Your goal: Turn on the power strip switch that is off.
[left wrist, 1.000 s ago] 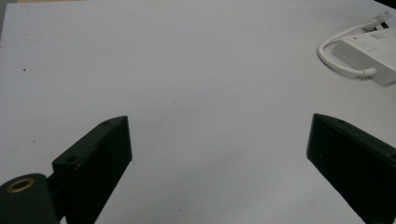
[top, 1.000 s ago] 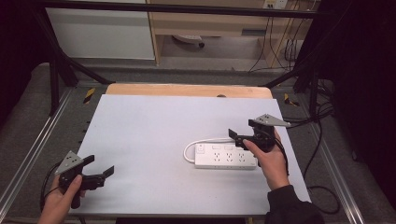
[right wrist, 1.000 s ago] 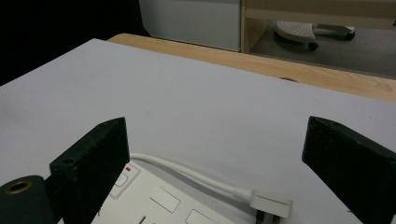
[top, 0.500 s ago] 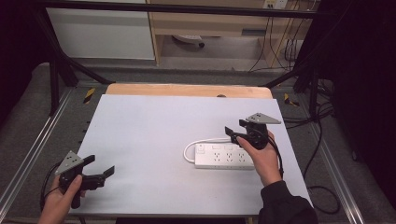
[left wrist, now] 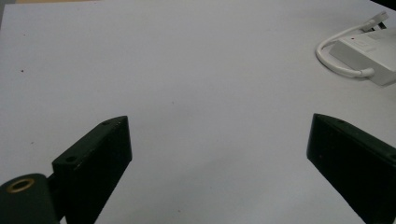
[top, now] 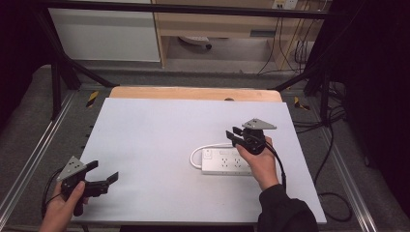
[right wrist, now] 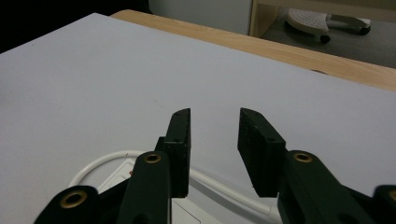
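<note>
Right gripper (top: pixel 235 136) has slid left over the glossy white power strip (top: pixel 226 163) — jaws narrowing, unclenched, empty.

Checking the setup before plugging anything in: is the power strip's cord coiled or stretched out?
Coiled: the white cord loops beside the power strip.

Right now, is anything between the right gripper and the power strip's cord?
Nothing visible. The right gripper hangs just above the cord, its jaws just narrowed, a gap left with nothing between them. Bare table around the power strip.
</note>
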Motion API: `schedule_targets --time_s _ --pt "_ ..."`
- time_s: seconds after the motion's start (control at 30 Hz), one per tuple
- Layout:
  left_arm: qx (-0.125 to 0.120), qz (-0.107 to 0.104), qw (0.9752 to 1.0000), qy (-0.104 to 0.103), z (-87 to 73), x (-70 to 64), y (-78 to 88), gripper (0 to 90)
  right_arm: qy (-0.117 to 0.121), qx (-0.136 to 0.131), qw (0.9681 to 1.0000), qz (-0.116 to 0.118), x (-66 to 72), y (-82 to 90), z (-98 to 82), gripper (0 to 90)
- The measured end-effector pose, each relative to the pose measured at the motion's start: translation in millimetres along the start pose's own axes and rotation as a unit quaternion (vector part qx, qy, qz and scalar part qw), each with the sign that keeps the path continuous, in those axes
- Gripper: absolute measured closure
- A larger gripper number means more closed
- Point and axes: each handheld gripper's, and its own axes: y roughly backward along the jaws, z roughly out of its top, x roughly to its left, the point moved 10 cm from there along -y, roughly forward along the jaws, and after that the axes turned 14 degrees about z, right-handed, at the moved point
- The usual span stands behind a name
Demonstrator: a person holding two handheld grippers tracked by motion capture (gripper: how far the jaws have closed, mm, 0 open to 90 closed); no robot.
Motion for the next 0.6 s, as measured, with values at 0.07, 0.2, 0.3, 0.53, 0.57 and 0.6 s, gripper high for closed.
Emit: schedule_targets --time_s 0.07,0.2,0.3,0.53,0.57,0.6 --pt "0.000 0.000 1.0000 -0.001 0.0 -0.1 0.0 6.8 0.003 0.003 1.0000 0.002 1.6 -3.0 -1.8 69.7" --pt "-0.001 0.000 1.0000 -0.002 0.2 -0.3 0.2 6.8 0.001 -0.002 1.0000 0.000 3.3 -6.6 -5.3 73.9" --pt "0.000 0.000 1.0000 -0.002 -0.1 -0.1 -0.1 6.8 0.002 -0.002 1.0000 0.001 4.3 -7.9 -7.0 74.3" --pt "0.002 0.001 1.0000 -0.002 -0.6 -0.5 -0.2 6.8 0.005 0.000 1.0000 0.008 8.7 -12.1 -9.3 75.7" --pt "0.002 0.001 1.0000 -0.002 -0.6 -0.5 -0.2 6.8 0.005 0.000 1.0000 0.008 9.1 -12.5 -9.6 75.8" --pt "0.002 0.000 1.0000 -0.002 -0.6 -0.5 -0.2 6.8 0.005 0.002 0.9999 0.009 9.8 -12.7 -10.1 76.1"
